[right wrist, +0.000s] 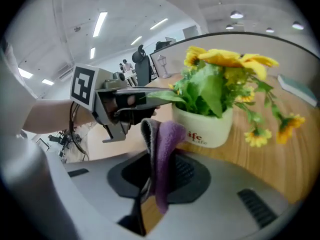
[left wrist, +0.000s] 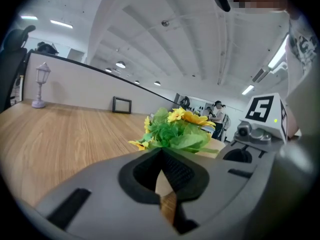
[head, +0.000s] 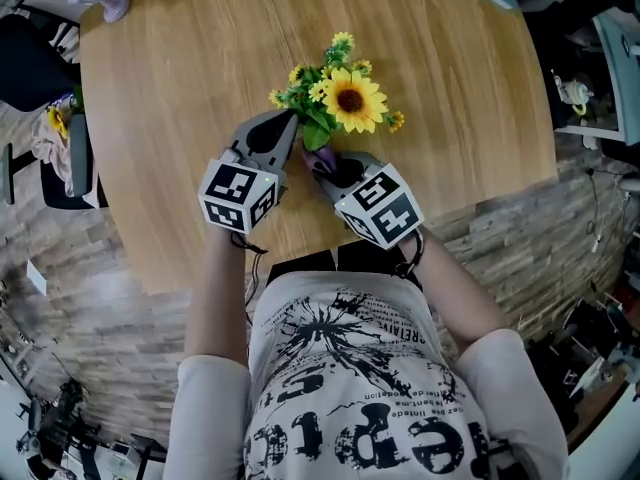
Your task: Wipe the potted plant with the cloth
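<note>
1. Potted plant (head: 338,100): artificial sunflower and small yellow blooms with green leaves in a white glazed pot (right wrist: 206,129). It stands upright on the round wooden worktop (head: 180,88), near the edge closest to the person.
2. Right hand-held gripper (head: 325,163) is clamped on a folded purple microfibre cloth (right wrist: 162,149). The fold sticks up past the jaw tips.
3. Key relation: the pot sits directly ahead of the right hand-held gripper, just beyond the cloth and slightly to its right in the right gripper view. The cloth's top edge overlaps the pot's left wall there, and I cannot tell whether they touch or are just apart.
4. In the head view the plant lies straight up-frame from the cloth, so the approach is a short push away from the person.
5. Left hand-held gripper (head: 291,118) has its jaws together and points nearly level at the leaves from the plant's left. Its tips are at the foliage. The right gripper view hints that a leaf is nipped, but I can't confirm it.
6. Judgement: the right side is nearer the pot and carries the cloth, so it does the wiping. The left looks placed to steady the leaves.
7. Risk: the pot looks light, so a sideways push with the cloth could slide or tip it.
</note>
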The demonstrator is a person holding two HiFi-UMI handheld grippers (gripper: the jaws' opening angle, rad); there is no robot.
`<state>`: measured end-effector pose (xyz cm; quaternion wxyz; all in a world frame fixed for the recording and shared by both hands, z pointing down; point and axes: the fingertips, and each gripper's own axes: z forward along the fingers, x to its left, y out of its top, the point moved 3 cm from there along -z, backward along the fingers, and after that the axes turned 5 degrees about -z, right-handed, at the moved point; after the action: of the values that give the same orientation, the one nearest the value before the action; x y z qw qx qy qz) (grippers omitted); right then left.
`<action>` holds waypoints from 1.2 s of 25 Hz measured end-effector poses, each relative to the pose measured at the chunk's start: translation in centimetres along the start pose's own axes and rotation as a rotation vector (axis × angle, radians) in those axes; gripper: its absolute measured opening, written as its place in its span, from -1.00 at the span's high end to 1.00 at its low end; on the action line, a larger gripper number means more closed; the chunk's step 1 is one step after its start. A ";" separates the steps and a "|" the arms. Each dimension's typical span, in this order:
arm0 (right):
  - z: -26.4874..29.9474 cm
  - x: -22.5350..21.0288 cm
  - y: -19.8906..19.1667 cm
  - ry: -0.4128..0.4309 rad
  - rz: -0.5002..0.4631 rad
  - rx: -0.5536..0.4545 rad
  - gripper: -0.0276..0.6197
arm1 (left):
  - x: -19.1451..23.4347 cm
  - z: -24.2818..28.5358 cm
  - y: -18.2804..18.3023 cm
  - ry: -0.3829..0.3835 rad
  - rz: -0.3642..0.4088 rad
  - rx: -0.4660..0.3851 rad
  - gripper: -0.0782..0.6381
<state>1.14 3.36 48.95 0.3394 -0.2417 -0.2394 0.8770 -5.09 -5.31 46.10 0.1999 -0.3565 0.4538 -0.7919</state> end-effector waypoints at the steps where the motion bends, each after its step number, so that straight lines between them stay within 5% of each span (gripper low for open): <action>1: -0.6 -0.5 -0.5 -0.015 0.017 0.011 0.66 | -0.1 0.0 -0.1 0.010 0.010 0.005 0.77; 6: -3.6 -4.2 -2.5 -0.090 0.103 0.063 0.66 | -0.2 0.5 -0.1 0.076 0.086 0.036 0.77; 14: -8.2 -12.2 -4.4 -0.233 0.159 0.115 0.66 | -0.3 0.7 -0.3 0.133 0.101 0.021 0.77; 22: -9.6 -20.0 -0.8 -0.313 0.029 0.109 0.66 | -0.6 0.9 -0.2 0.218 0.105 0.047 0.77; 30: -5.6 -24.5 8.0 -0.171 -0.236 0.049 0.65 | -0.8 1.0 0.1 0.342 0.045 0.067 0.78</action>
<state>16.59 -17.88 46.38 0.4245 -0.1279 -0.2726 0.8539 -3.87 -5.40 46.07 0.1493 -0.1995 0.4624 -0.8509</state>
